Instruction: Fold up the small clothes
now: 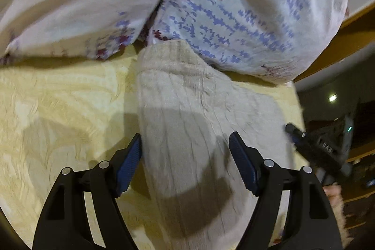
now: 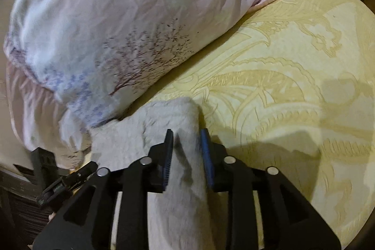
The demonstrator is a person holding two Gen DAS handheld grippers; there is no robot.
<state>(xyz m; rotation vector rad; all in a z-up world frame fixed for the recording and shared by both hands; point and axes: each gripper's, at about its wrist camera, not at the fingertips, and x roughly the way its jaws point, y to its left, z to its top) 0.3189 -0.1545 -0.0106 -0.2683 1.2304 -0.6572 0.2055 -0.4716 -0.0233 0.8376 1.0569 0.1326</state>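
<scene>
A cream cable-knit garment [image 1: 187,128] lies on the yellow patterned bedspread [image 1: 58,109], its far end against a pillow. My left gripper [image 1: 185,147] is open, its blue-padded fingers [image 1: 131,163] standing apart over the knit. In the right wrist view the same garment [image 2: 164,118] looks pale grey and fuzzy. My right gripper [image 2: 186,147] has its jaws narrowly apart on either side of a raised fold of the garment; whether it pinches the fold is not clear. The right gripper also shows at the right edge of the left wrist view [image 1: 316,144].
A large white pillow [image 1: 234,4] with blue and red print lies behind the garment; it also shows in the right wrist view [image 2: 105,27]. The bedspread [image 2: 293,74] stretches to the right. A wooden bed frame [image 1: 358,15] and dark room lie beyond the bed's edge.
</scene>
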